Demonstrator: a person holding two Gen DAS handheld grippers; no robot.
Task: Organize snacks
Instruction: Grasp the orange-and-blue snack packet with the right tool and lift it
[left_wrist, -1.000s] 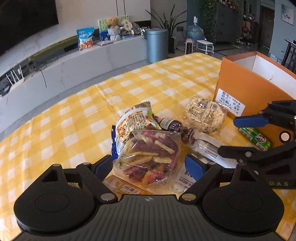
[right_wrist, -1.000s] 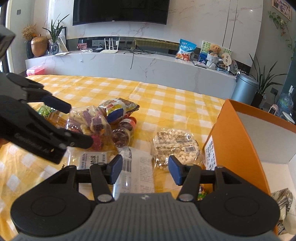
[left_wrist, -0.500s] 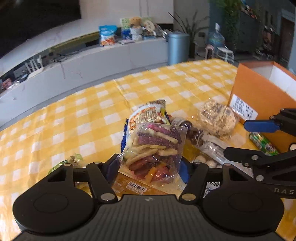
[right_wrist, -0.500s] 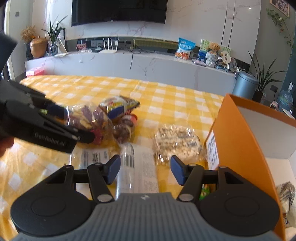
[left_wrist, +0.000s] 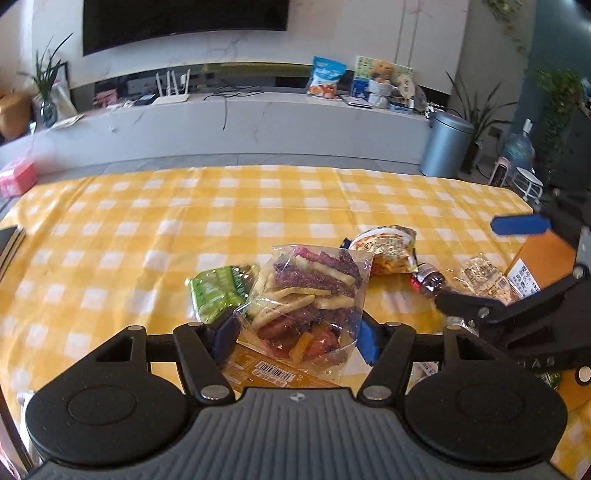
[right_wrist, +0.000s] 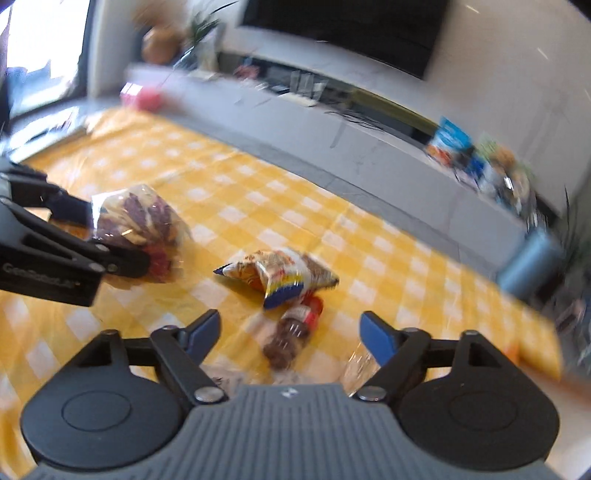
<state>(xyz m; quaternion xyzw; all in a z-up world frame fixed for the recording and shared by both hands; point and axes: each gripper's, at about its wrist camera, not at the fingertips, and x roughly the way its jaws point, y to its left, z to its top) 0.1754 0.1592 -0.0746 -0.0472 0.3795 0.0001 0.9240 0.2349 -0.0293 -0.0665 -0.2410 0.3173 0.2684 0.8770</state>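
While clamped on chip bag (left_wrist: 306, 295), left claw (left_wrist: 295, 338), pads either side

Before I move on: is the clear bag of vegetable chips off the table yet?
Likely lifted: the left gripper clamps the clear chip bag, which stands up between its pads above an orange packet.

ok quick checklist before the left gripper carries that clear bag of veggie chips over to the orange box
1. Left gripper closed on the clear chip bag: ok, pads press both sides.
2. Bag lifted off the table: ok, seen raised in the right wrist view.
3. Right gripper out of the way: cannot tell; its jaws are opening, nothing between them, but it sits near the path.
4. Orange box reachable: ok, at far right.
5. Room inside the box: cannot tell.
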